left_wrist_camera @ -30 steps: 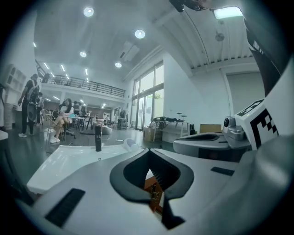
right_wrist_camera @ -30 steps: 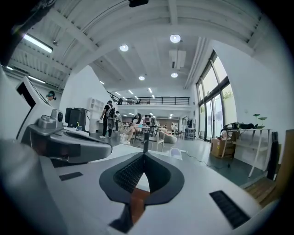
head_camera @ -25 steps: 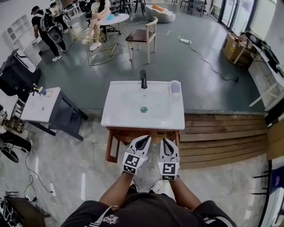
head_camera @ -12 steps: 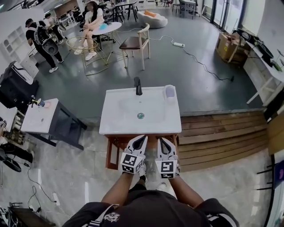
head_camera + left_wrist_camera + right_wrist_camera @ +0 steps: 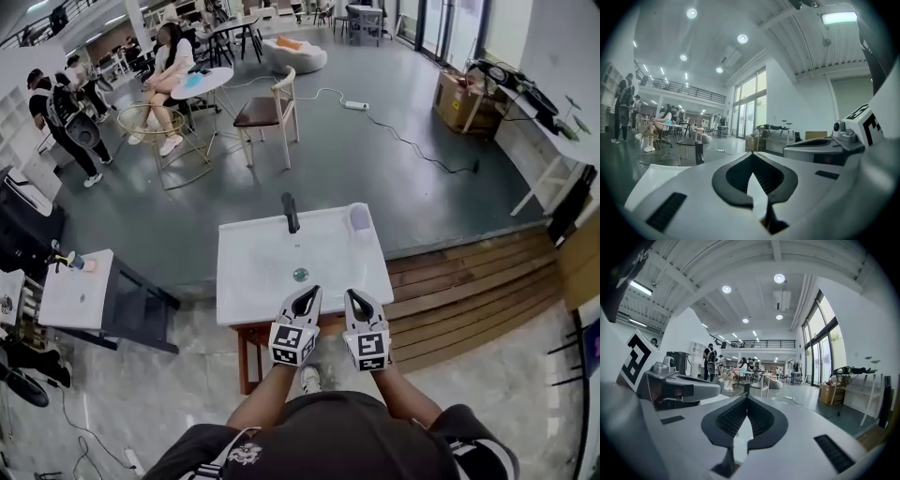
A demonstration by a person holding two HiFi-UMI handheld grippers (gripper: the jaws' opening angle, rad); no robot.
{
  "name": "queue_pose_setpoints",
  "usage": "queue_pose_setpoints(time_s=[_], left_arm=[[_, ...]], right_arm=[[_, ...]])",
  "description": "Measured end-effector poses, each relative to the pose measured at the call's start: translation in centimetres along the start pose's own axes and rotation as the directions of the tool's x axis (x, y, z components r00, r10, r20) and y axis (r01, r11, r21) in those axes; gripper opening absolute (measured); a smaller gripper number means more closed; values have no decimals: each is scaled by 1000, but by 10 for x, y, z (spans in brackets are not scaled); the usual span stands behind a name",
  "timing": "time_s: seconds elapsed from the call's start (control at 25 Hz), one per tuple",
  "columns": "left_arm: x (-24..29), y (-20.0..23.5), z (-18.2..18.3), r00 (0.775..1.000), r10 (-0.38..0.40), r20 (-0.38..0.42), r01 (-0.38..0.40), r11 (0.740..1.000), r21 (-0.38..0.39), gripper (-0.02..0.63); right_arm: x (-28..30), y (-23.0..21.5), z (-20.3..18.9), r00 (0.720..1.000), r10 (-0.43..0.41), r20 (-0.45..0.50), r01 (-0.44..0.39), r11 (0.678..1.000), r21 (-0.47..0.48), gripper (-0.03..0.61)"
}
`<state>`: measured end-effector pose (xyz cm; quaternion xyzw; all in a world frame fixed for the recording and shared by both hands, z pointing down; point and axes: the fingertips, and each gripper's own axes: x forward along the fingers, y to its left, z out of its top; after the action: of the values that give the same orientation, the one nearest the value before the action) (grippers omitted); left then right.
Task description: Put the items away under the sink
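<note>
A white sink point(image 5: 262, 272) with a black faucet point(image 5: 291, 213) and a pale cup point(image 5: 360, 217) at its back right corner stands on a brown wooden frame point(image 5: 246, 349). My left gripper point(image 5: 308, 294) and right gripper point(image 5: 355, 297) are held side by side over the sink's front edge, tips toward the faucet. Both are shut with nothing between the jaws. The left gripper view shows shut tips point(image 5: 751, 158) and the faucet point(image 5: 699, 153) beyond. In the right gripper view the shut tips point(image 5: 747, 399) point into the hall. The space under the sink is hidden.
A small white table point(image 5: 70, 295) on a dark frame stands to the left. Wooden steps point(image 5: 464, 281) run along the right. Beyond the sink are a chair point(image 5: 267, 108), a round table with seated and standing people, and a cable on the floor point(image 5: 403, 141).
The view has moved closer to the sink. Both grippers now reach over its front edge instead of hanging before it. Their jaws have stayed shut.
</note>
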<state>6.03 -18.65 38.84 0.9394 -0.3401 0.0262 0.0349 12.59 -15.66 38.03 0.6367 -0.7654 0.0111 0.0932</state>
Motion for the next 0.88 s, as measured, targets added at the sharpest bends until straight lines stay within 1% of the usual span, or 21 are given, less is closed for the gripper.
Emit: queue_pose_setpoints(time_s=[0.04, 0.16, 0.24, 0.32, 0.44, 0.64, 0.72, 0.88], left_arm=[[4, 4, 3, 1000, -13, 3, 13, 1000, 0, -2], [15, 15, 11, 999, -47, 15, 47, 999, -3, -2], [18, 23, 12, 998, -69, 15, 69, 998, -3, -2], [20, 31, 13, 996, -88, 20, 88, 996, 2, -2], [23, 41, 16, 995, -100, 25, 99, 995, 14, -2], [29, 62, 15, 995, -100, 16, 100, 995, 2, -2], [34, 67, 13, 995, -101, 13, 101, 995, -10, -2], [51, 71, 10, 995, -98, -4, 98, 995, 17, -2]], right_arm=[[7, -3, 0, 1000, -10, -2, 10, 1000, 20, 23], [24, -13, 1, 999, -47, -6, 47, 991, 129, 23], [34, -13, 5, 997, -75, -3, 75, 984, 163, 24], [43, -13, 6, 995, -96, -6, 96, 983, 155, 23], [50, -20, 7, 992, -122, -15, 123, 985, 120, 23], [54, -29, 14, 990, -135, 36, 133, 989, 72, 23], [60, -31, 8, 991, -135, 21, 133, 988, 74, 23], [71, -46, 0, 990, -144, -13, 144, 987, 75, 23]])
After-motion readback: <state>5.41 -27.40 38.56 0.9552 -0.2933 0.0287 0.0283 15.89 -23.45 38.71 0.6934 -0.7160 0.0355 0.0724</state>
